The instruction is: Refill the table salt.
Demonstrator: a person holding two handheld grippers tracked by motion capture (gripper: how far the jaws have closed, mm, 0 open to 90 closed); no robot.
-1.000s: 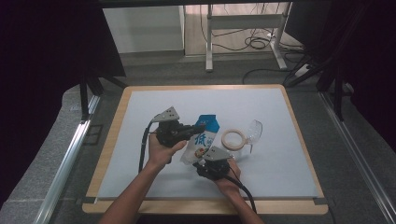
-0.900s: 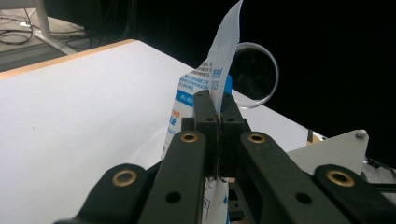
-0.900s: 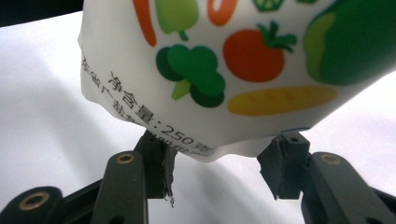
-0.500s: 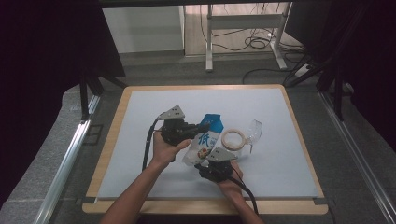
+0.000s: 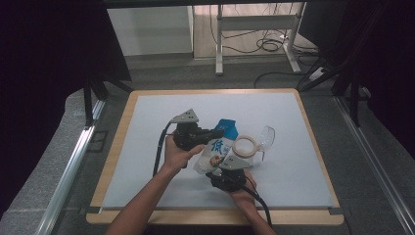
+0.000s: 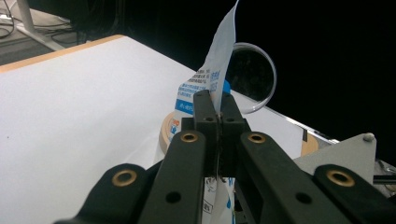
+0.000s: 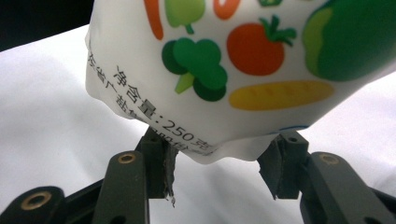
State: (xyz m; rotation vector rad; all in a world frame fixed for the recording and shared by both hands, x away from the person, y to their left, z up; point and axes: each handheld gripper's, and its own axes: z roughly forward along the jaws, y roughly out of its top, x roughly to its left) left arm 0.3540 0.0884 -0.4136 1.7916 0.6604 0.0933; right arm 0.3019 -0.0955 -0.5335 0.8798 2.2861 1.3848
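Claws work as a pair on the pouch: the left claw is pinched tight on its thin top edge, and the right claw stands half-wide around its bulging bottom, pads apparently touching the film, though the contact is hard to confirm. Compared with a second ago, the pouch has shifted slightly away from the tape roll and stands more upright above the desk. Both ends look secured, so tearing or opening the top seems the likely next step.
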